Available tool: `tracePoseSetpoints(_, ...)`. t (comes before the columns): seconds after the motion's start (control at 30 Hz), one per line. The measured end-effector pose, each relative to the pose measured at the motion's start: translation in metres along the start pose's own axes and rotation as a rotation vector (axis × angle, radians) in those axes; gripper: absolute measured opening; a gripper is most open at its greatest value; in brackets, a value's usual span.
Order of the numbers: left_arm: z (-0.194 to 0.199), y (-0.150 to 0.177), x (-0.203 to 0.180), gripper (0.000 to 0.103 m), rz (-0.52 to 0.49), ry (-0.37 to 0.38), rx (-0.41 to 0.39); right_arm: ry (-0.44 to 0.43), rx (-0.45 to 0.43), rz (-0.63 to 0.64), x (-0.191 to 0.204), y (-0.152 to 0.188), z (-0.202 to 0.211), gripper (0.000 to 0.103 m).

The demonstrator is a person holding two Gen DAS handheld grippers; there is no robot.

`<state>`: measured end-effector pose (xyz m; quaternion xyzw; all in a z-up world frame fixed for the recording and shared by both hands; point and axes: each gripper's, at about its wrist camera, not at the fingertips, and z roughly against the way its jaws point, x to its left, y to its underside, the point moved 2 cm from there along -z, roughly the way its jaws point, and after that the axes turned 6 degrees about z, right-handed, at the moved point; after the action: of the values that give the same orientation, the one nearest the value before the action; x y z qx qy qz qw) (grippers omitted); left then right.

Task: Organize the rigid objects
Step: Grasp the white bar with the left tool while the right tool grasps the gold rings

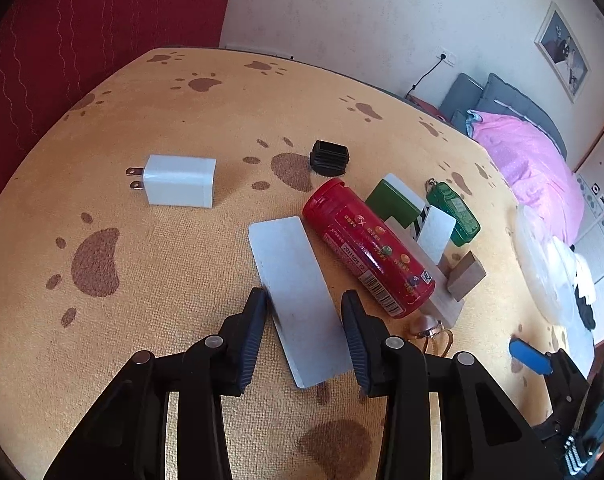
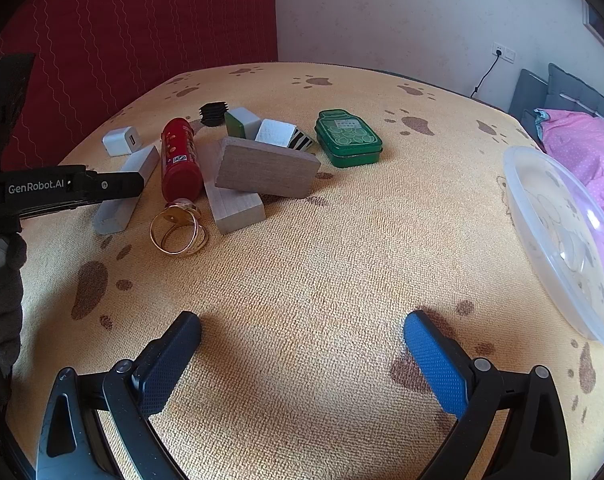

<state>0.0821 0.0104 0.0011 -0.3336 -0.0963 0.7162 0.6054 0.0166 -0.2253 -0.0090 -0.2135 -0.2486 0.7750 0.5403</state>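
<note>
Clear round plastic bowl (image 2: 562, 240) at right edge of yellow paw-print surface (image 2: 322, 260), nothing in it. Green metal tin (image 2: 348, 138) with lid on, contents hidden. Red cylindrical plastic tube (image 1: 368, 246) lying on side, barcode and "2011025" readable. Left tongs (image 1: 305, 312) pinching long grey rectangular block (image 1: 298, 300) beside tube, block on surface; "GenRobot.AI" printed on tongs' side. Right tongs (image 2: 302, 330) spread wide, nothing between, over bare surface.
</note>
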Motion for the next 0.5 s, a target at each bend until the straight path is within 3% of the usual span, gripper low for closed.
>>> tracePoseSetpoints(0.17,0.005,0.004,-0.001,0.035,0.004,0.005,-0.024,-0.005,-0.005,-0.005,-0.001,0.0,0.001,0.103)
tracePoseSetpoints(0.37,0.027,0.012,-0.009,0.033,-0.065,-0.056,-0.137,-0.066,-0.065,-0.054,-0.01,0.0,0.012,0.103)
tracePoseSetpoints(0.5,0.042,0.013,-0.004,0.032,-0.073,-0.066,-0.172,-0.12,-0.084,-0.059,-0.006,-0.004,0.017,0.094)
